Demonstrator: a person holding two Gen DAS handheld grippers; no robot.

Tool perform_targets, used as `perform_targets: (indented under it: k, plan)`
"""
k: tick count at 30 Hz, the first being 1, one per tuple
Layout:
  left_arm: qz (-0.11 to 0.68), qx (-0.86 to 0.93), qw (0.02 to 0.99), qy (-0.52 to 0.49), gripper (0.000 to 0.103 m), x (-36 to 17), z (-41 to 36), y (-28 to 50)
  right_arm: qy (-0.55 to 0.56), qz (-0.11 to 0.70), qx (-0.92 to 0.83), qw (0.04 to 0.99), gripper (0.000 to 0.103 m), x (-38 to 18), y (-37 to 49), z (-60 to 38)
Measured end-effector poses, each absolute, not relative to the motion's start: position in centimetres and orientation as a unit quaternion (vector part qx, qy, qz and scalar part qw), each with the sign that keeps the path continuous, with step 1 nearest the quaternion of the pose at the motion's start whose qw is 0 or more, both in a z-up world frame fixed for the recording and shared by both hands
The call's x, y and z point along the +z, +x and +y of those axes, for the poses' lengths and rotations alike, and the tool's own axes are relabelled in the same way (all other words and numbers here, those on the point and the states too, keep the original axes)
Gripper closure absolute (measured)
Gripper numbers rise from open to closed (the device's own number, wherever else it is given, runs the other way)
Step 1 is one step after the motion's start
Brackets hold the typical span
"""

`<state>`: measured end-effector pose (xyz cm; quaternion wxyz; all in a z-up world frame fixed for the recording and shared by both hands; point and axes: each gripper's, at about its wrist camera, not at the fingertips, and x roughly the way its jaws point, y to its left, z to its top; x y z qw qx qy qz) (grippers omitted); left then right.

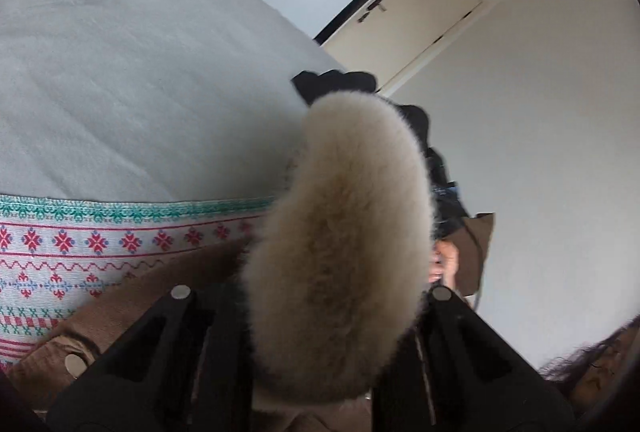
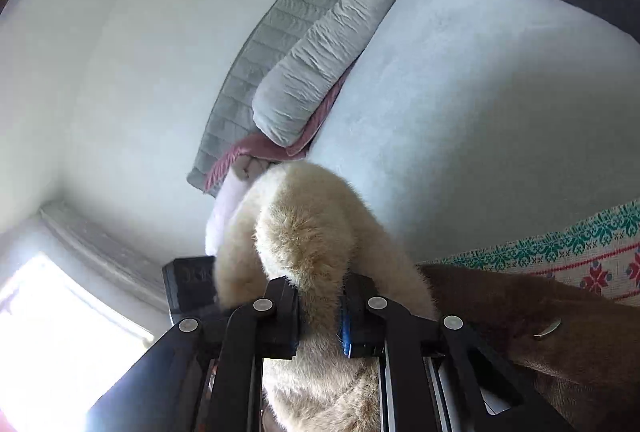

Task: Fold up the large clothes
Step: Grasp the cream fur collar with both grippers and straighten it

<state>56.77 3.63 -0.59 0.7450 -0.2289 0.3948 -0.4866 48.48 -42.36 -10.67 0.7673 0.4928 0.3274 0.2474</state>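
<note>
A brown coat point(image 1: 132, 308) with a thick beige fur trim point(image 1: 344, 252) hangs over the edge of a bed. In the left wrist view the fur fills the gap between my left gripper's point(image 1: 316, 316) fingers, which seem closed on it, their tips hidden. In the right wrist view my right gripper point(image 2: 320, 308) is shut on the fur trim point(image 2: 312, 232); brown coat cloth point(image 2: 540, 312) with a metal snap point(image 2: 547, 328) trails off to the right.
The bed has a pale grey blanket point(image 1: 140, 71) and a patterned cover with red and green motifs point(image 1: 80, 244). A pillow point(image 2: 320, 59) and grey headboard point(image 2: 256, 71) lie beyond. A cream door point(image 1: 420, 19) and white wall stand to the right. The other gripper point(image 1: 360, 83) shows behind the fur.
</note>
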Motion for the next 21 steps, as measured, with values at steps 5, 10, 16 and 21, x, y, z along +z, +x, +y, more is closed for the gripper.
perform_targets:
  k: [5, 10, 16, 21]
  plan:
    - [0.438, -0.394, 0.746, -0.311, 0.071, -5.4, 6.3, 59.0, 0.518, 0.356, 0.244, 0.739, 0.089, -12.8, 50.0, -41.9]
    - [0.458, -0.267, 0.799, -0.284, 0.036, -7.3, 6.2, 59.0, 0.464, 0.36, 0.176, 0.79, 0.075, -12.0, 49.8, -42.3]
    - [0.385, -0.187, 0.898, -0.104, 0.033, -2.3, 3.1, 54.9, 0.363, 0.347, 0.168, 0.848, 0.047, -6.9, 48.5, -41.1]
    - [0.411, -0.256, 0.875, 0.005, 0.042, -3.3, -2.0, 53.2, 0.197, 0.445, 0.179, 0.855, 0.049, -4.8, 47.8, -34.7]
